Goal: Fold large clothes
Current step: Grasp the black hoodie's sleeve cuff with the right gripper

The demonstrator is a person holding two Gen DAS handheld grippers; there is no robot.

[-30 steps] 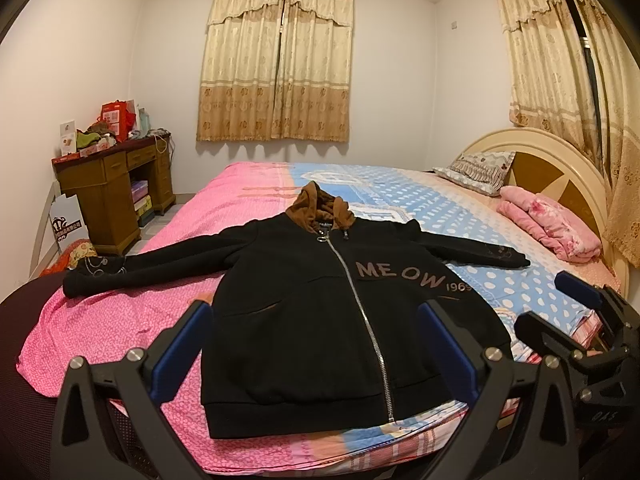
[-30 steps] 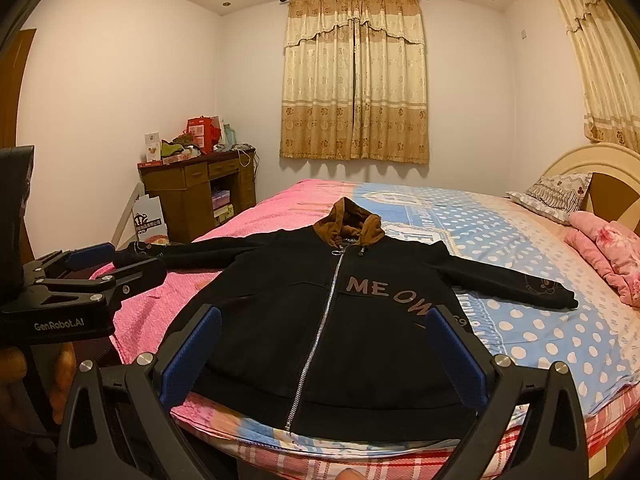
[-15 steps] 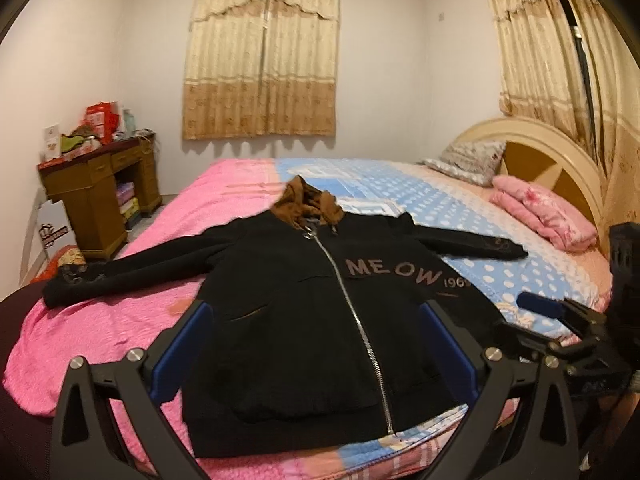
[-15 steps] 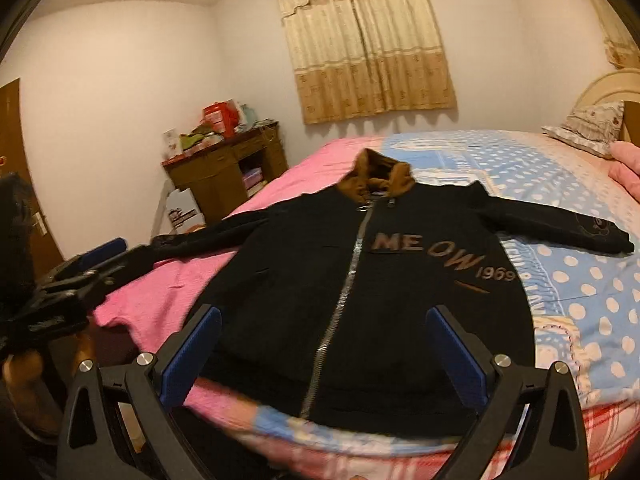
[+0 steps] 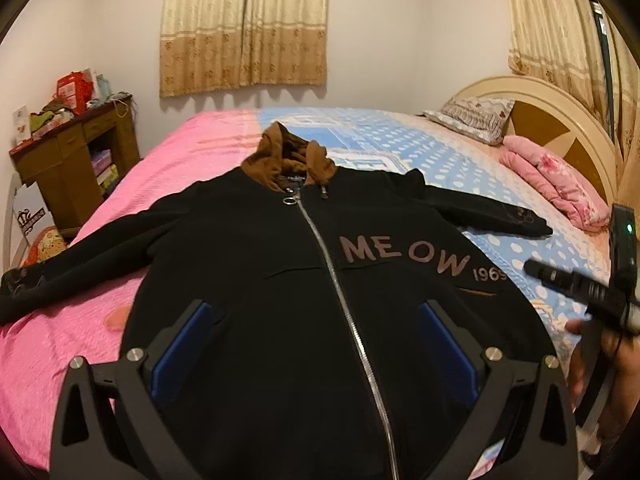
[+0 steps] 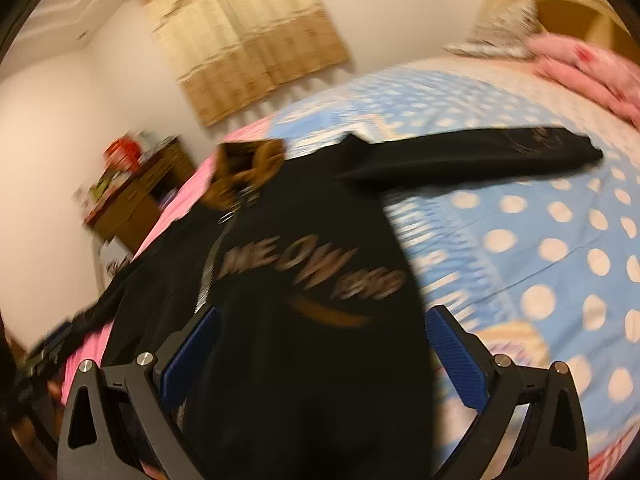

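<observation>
A black zip hoodie (image 5: 280, 280) with a brown hood and "MEOW 1969" on the chest lies face up on the bed, sleeves spread to both sides. It also shows, blurred, in the right wrist view (image 6: 304, 320). My left gripper (image 5: 316, 344) is open and empty, above the hoodie's lower body. My right gripper (image 6: 324, 356) is open and empty, above the hoodie's right side near the hem. The right gripper shows at the right edge of the left wrist view (image 5: 576, 284). The right sleeve (image 6: 472, 152) lies across the blue dotted sheet.
The bed (image 5: 400, 140) has a pink half and a blue polka-dot half. A folded pink blanket (image 5: 560, 184) and a pillow (image 5: 472, 118) lie by the headboard. A wooden desk (image 5: 72, 160) with clutter stands at the left wall.
Both grippers have moved forward and lower over the hoodie. The right gripper has swung to the right and tilted, blurring its view.
</observation>
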